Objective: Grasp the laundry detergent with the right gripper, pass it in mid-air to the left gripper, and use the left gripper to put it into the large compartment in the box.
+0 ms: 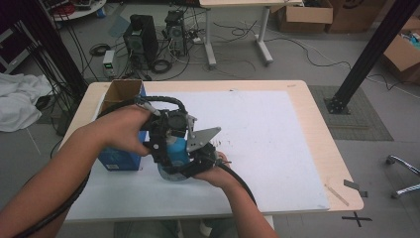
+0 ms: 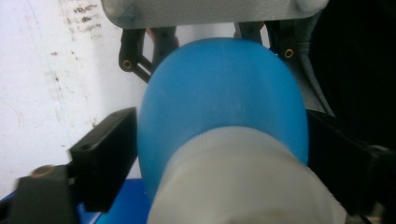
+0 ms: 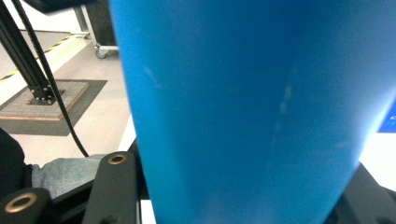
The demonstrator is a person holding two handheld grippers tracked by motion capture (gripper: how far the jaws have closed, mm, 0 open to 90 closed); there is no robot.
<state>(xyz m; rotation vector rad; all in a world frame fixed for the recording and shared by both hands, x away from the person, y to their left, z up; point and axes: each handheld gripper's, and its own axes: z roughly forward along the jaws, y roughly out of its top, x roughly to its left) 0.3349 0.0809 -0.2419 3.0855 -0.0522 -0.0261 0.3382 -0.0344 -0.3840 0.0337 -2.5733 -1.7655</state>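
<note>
Blue bottle (image 2: 219, 102) btwn both grippers

Both forearms reach in and meet mid-bench. The left gripper (image 1: 171, 141) points down, jaws partly closed; the right gripper (image 1: 190, 163), lower, is clamped tight, hands close together.
</note>
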